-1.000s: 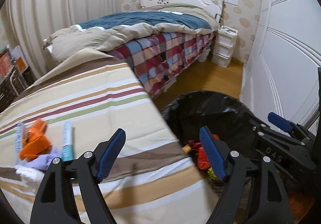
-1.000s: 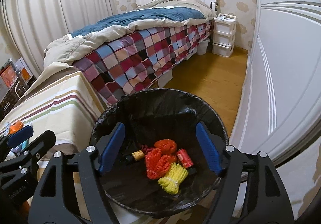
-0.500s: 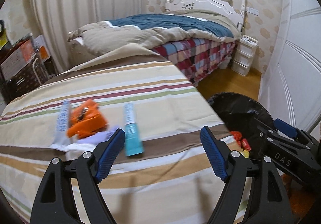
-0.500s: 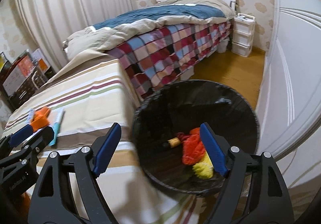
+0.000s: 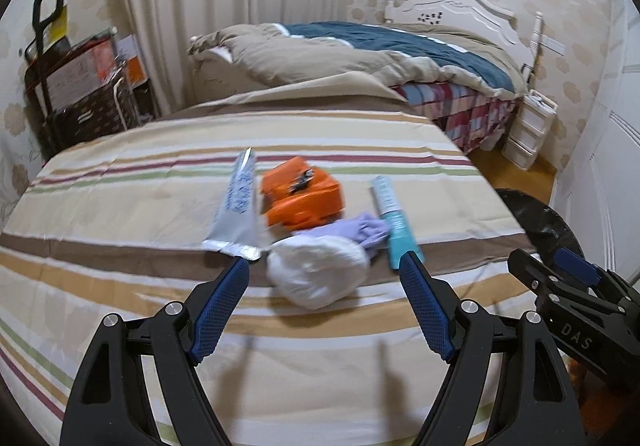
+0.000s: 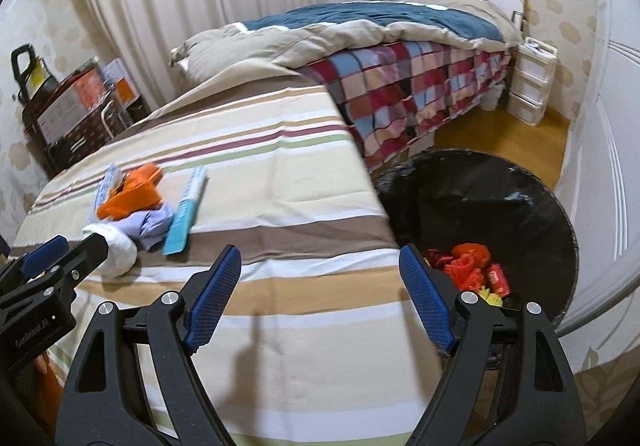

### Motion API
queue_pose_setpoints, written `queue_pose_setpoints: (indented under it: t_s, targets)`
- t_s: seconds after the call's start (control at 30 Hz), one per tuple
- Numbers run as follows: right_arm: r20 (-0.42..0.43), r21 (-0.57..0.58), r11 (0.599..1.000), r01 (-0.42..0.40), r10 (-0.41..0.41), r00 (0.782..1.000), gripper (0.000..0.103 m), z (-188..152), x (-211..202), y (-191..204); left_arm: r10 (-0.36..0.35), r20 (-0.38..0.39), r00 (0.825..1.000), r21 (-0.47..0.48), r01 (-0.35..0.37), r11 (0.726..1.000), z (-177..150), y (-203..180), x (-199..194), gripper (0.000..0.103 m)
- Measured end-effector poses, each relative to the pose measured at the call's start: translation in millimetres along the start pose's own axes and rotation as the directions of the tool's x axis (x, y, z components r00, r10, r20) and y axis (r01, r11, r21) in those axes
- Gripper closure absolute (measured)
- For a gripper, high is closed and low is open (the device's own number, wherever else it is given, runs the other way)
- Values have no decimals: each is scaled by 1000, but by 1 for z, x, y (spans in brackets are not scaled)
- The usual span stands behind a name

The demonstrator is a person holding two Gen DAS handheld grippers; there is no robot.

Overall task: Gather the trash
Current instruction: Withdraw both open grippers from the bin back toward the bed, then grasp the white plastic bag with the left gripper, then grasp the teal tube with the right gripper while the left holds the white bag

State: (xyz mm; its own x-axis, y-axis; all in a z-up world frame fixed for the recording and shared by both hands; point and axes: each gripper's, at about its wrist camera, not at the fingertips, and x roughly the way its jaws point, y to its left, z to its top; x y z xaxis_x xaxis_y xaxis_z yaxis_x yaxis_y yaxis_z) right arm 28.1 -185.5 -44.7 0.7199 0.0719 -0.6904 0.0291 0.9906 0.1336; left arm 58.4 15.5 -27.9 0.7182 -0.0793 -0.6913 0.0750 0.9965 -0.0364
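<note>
A: Our left gripper (image 5: 323, 306) has its jaws spread wide and empty, and it now faces the litter instead of the bin, where it pointed a second ago.

B: Right, the crumpled white tissue wad (image 5: 316, 274) now sits just ahead, between the blue pads. Our right gripper (image 6: 320, 296) is released too, holding nothing, swung over the striped bedspread (image 6: 280, 182).

A: Beyond the wad lie the lilac crumpled glove (image 5: 356, 230), the orange plastic box (image 5: 302, 198), the teal flat tube (image 5: 394, 222) and the silver-and-blue foil wrapper (image 5: 238, 206), all clustered and touching.

B: And the black-lined round bin (image 6: 500, 206), red and yellow scraps inside, stands beside the bed at our right. We judge the drop done and a fresh pickup starting.
</note>
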Motion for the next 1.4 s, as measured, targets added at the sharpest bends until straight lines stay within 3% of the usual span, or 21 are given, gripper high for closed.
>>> queue_pose_setpoints:
  t_s: [0.3,0.57,0.8,1.03,1.27,1.4]
  targets:
    - [-16,-23,1000,-4,4,1000,24,-1,3,10,-23,-54,998,-9,23,1000,-1,5,19,26]
    - [-30,-21,1000,-6,5,1000,24,-1,6,9,-56,-84,995,-6,56,998,-7,5,26,50]
    - [-31,-36,999,-3,2,1000,24,-1,9,14,-67,-63,996,12,68,998,-12,10,13,56]
    - [-31,-79,996,-29,27,999,24,4,16,35,-28,-21,999,19,29,999,-11,28,-2,56]
    - [-48,-107,992,-67,62,997,26,22,34,58,55,15,998,-3,-55,998,-8,59,-8,56]
    - [-72,-139,987,-75,65,995,36,32,48,75,80,7,997,-31,-80,996,-8,77,-4,56]
